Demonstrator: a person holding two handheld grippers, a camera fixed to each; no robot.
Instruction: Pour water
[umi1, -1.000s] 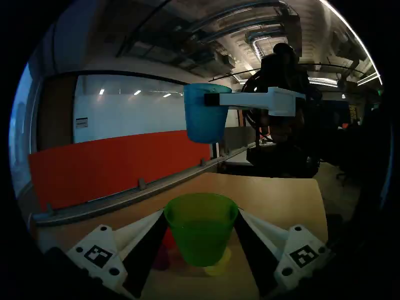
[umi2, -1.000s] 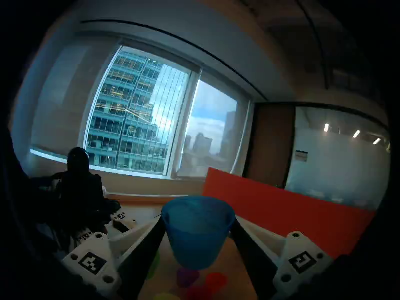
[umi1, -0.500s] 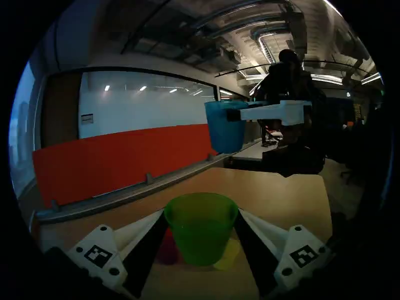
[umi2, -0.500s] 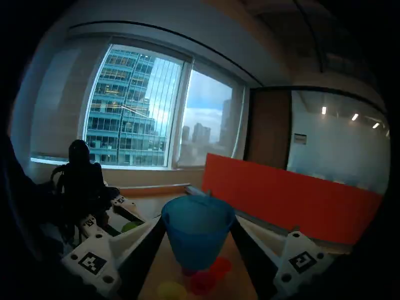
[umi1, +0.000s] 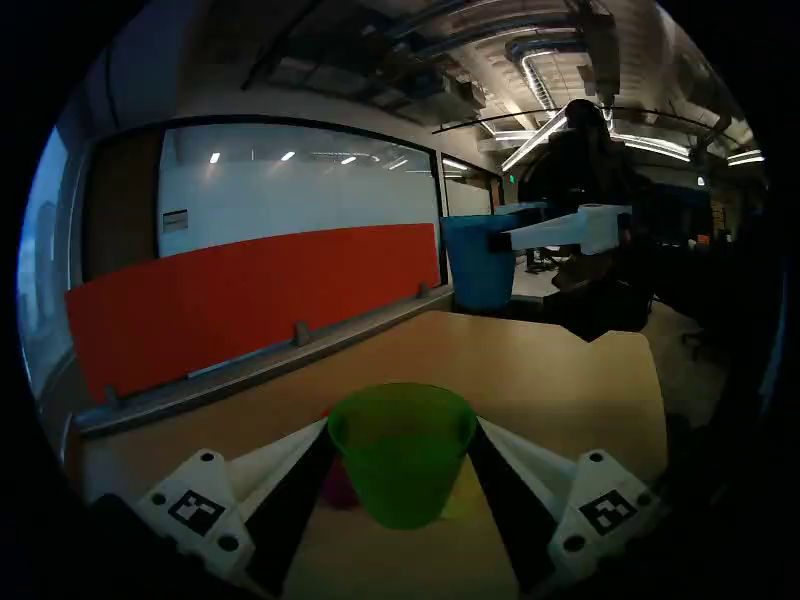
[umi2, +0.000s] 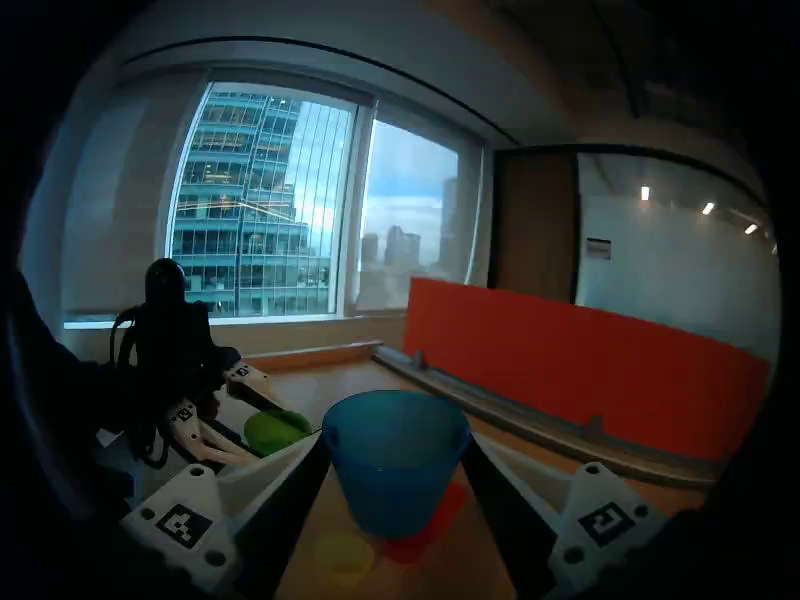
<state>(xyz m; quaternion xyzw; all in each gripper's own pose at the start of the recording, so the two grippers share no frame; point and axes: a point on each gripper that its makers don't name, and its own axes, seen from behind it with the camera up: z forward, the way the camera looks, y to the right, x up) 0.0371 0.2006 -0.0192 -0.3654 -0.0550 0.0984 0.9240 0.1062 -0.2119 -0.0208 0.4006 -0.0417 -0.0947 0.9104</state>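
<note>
At the bottom centre of the left gripper view, I had the left gripper (umi1: 403, 440) clamped on 1 green cup (umi1: 403, 485). Its 2 fingers pressed the cup's left and right sides, and the cup stood upright, rim up, held above the wooden table (umi1: 540, 370). 1 purple patch (umi1: 338, 487) lay on the table just below and left of the cup; I could not tell what it was.

In the upper right of the same view the right gripper (umi1: 487, 240) was well apart from mine, holding 1 blue cup (umi1: 480, 265) upright above the table's far edge. An orange partition (umi1: 250, 290) ran across the left half of the frame.

At the bottom centre of the right gripper view, that blue cup sat between the right gripper's 2 fingers, gripped on both sides, mouth up. Under it on the table I counted 2 flat discs: 1 red disc (umi2: 418, 538) just right of the cup's base and 1 yellow disc (umi2: 343, 556) to the lower left. The green cup appeared at centre left of this view, just beside the blue cup's rim in the frame. A window (umi2: 300, 200) with 2 panes filled the upper left.

That made 2 cups and 2 grippers in all. I could not tell whether either cup held water.
</note>
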